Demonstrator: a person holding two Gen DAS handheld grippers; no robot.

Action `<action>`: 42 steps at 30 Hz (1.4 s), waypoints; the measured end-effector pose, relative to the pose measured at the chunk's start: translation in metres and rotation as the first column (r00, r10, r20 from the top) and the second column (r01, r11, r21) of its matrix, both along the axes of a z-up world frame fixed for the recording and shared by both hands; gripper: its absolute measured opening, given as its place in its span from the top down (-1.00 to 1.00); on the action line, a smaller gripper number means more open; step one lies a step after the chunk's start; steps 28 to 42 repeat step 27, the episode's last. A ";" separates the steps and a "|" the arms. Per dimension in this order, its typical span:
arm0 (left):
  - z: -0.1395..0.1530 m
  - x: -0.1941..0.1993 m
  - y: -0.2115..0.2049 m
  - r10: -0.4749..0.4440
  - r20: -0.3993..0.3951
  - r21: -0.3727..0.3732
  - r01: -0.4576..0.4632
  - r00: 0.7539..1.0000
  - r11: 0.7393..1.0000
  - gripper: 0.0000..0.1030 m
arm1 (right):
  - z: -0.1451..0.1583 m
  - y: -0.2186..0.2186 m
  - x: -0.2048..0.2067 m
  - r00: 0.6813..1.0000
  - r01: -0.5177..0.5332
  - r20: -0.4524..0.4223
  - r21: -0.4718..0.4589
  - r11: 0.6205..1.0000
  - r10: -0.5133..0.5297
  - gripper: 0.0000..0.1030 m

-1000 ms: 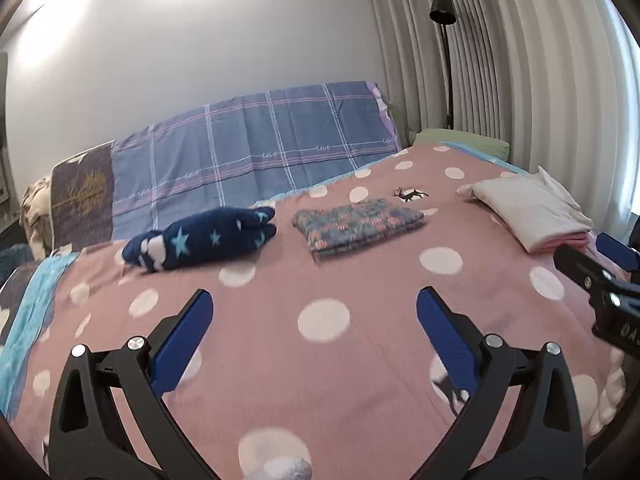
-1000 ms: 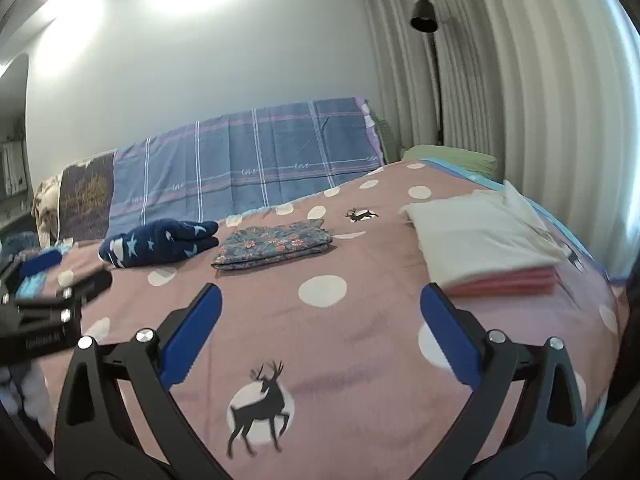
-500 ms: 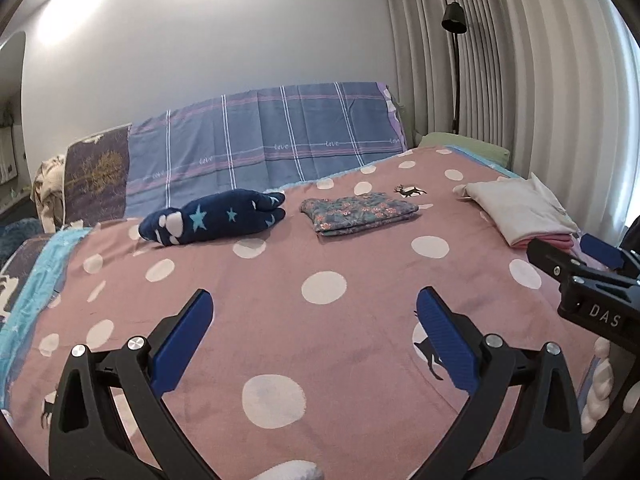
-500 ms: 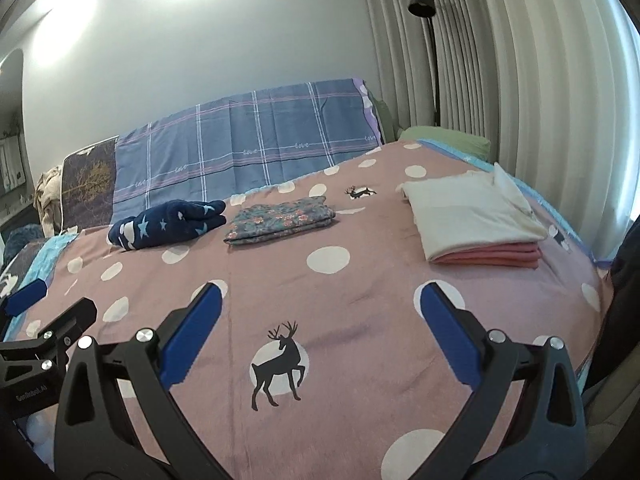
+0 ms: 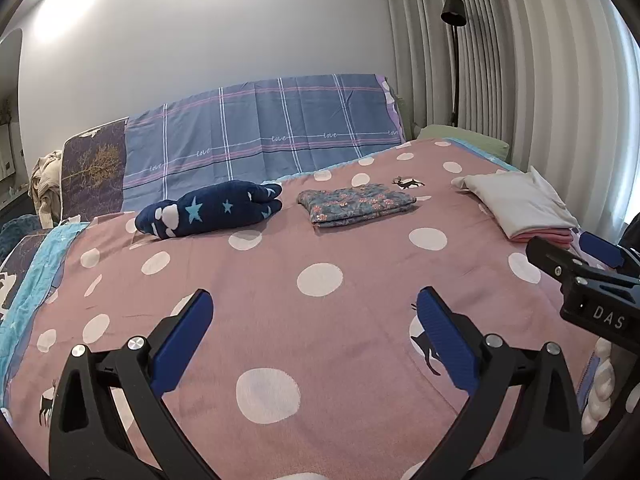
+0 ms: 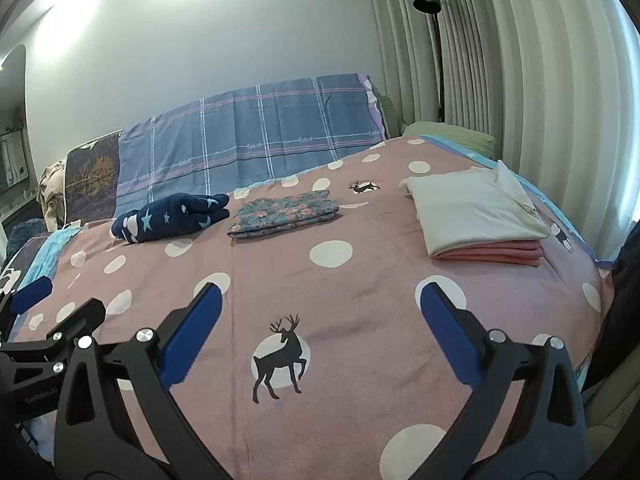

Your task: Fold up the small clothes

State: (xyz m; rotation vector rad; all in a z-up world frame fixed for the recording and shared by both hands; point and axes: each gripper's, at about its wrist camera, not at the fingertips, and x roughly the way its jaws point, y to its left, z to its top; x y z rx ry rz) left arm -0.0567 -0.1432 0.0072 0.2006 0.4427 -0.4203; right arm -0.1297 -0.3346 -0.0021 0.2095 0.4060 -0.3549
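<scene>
We are pulling both wide-open, empty claws, left gripper [image 5: 312, 312] and right gripper [image 6: 320, 308], back from the folded floral garment [image 5: 356, 203] far ahead, so we judge that fold finished.

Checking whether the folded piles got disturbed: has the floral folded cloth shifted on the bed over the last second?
No. The floral cloth lies between the navy star bundle and the small deer print, as before. Only the cameras moved.

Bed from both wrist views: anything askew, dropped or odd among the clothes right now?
Nothing stands out. The navy star garment, floral garment and white-on-pink stack lie folded, apart, on the bedspread. Both grippers, left and right, are open and empty.
</scene>
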 end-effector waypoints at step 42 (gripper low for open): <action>-0.015 0.007 -0.012 -0.009 -0.020 0.044 0.010 1.000 0.999 -0.97 | -0.015 0.001 0.019 0.998 -0.035 -0.057 -0.014 0.999 0.034 -0.96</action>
